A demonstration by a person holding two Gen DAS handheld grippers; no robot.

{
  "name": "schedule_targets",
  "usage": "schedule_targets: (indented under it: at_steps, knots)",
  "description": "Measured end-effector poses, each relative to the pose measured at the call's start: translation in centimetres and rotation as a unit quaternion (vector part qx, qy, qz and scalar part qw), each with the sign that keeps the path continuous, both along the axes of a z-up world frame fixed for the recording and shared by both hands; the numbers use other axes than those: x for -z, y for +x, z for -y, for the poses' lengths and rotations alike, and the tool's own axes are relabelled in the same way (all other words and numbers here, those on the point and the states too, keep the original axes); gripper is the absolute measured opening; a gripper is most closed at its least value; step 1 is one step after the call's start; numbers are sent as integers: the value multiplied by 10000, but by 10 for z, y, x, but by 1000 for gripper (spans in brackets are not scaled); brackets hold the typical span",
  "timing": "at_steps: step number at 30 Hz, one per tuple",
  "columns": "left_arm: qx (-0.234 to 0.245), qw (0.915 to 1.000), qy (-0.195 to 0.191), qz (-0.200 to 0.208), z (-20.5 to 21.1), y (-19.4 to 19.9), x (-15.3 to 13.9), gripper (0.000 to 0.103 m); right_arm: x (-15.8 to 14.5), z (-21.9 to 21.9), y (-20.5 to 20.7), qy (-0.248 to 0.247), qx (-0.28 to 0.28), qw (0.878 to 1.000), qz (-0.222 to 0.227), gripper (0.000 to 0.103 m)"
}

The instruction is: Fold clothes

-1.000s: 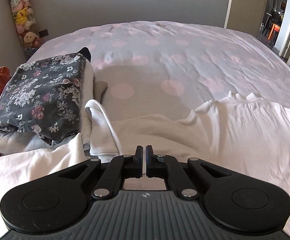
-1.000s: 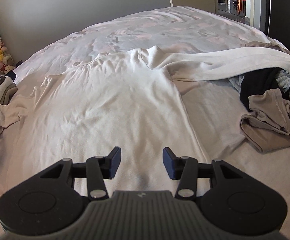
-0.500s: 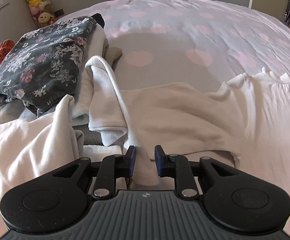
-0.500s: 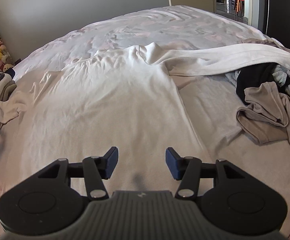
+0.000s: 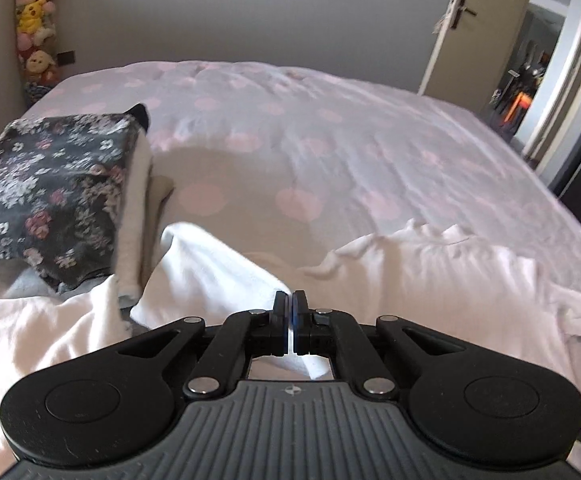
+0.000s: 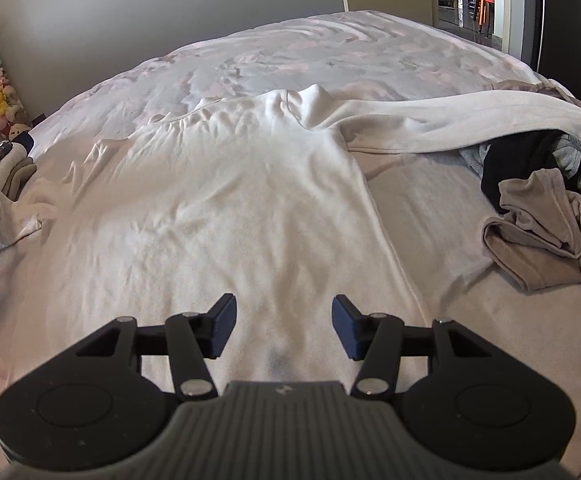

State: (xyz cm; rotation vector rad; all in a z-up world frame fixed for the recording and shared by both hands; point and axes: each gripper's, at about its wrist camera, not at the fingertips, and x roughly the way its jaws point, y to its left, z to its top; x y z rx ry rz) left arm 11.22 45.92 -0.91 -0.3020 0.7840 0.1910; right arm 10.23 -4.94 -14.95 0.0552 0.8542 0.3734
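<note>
A white long-sleeved shirt [image 6: 230, 200] lies spread flat on the bed, its collar at the far end. In the left wrist view my left gripper [image 5: 290, 300] is shut on the shirt's left sleeve [image 5: 210, 272]; a sliver of white cloth shows between the pads and the sleeve hangs up from the bed in a fold. My right gripper [image 6: 282, 320] stands open just above the lower middle of the shirt's body, nothing between its fingers. The other sleeve [image 6: 470, 116] stretches out to the right over a heap of clothes.
A stack of folded clothes topped by a dark floral garment [image 5: 50, 192] sits on the left of the bed. Unfolded beige, black and grey clothes [image 6: 538, 216] are heaped on the right. The dotted bed cover [image 5: 330, 140] runs to the far wall, with plush toys [image 5: 36, 40] in the corner.
My left gripper dipped to the sleeve with its jaws slightly apart, then shut on it and rose, lifting the sleeve. The right gripper has kept still and open.
</note>
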Motion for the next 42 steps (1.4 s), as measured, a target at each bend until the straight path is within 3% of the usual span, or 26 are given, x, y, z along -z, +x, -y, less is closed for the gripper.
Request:
schedule_targets:
  at_steps: [5, 9, 11, 16, 23, 31, 39, 40, 42]
  knots:
    - [514, 9942, -686, 657, 40, 2, -37, 0, -9, -5, -4, 65, -84, 9999, 114, 56]
    - [1045, 9854, -1104, 769, 82, 16, -39, 0, -15, -6, -7, 141, -158, 9996, 171, 56]
    - [1271, 9833, -1141, 626, 105, 27, -29, 0, -18, -8, -8, 194, -230, 9994, 188, 56]
    - [1700, 9763, -1337, 35, 153, 55, 28, 0, -21, -20, -6, 148, -549, 9981, 240, 56]
    - [1895, 9673, -1609, -513, 183, 87, 97, 0, -18, -60, 8, -50, -1304, 9906, 415, 55]
    - [1950, 9646, -1630, -710, 189, 122, 124, 0, 4, -121, 48, -139, -1961, 9791, 519, 56]
    - [2127, 9627, -1463, -803, 187, 138, 138, 0, 26, -142, 93, -99, -1828, 9822, 425, 54]
    - [2134, 9626, -1462, -804, 187, 139, 139, 0, 27, -142, 97, -25, -1827, 9825, 353, 51]
    - [2141, 9622, -1480, -808, 186, 139, 142, 0, 29, -141, 104, 170, -1868, 9821, 184, 33]
